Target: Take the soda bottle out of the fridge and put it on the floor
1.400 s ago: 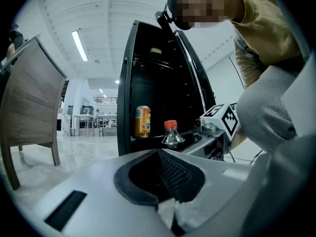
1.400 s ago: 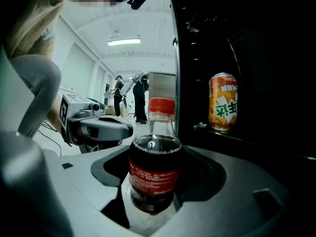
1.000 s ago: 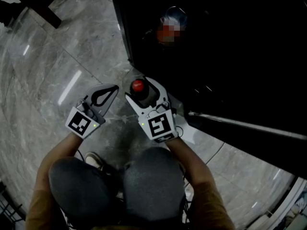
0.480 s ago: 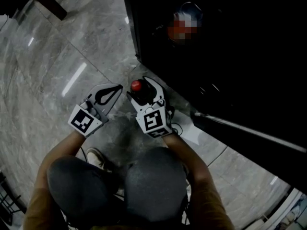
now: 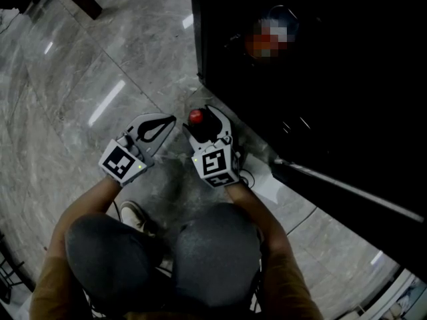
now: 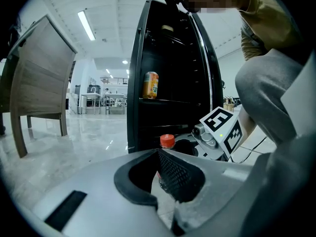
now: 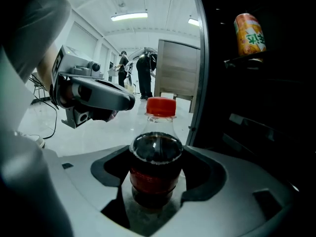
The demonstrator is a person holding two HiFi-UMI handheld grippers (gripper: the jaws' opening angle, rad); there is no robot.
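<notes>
My left gripper (image 5: 163, 124) has its jaws together with nothing between them, low over the marble floor (image 5: 73, 72). Just beside it, my right gripper (image 5: 205, 120) clamps the soda bottle (image 5: 195, 117), upright and red-capped, outside the open fridge (image 5: 300, 79), right at its front edge.

fridge (image 5: 320, 79): interior too dark to see | can (image 7: 249, 33): label print unreadable

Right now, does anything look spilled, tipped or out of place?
Nothing stands out. The soda bottle is upright, capped, gripped by the right gripper, and the can sits upright in the fridge.
</notes>
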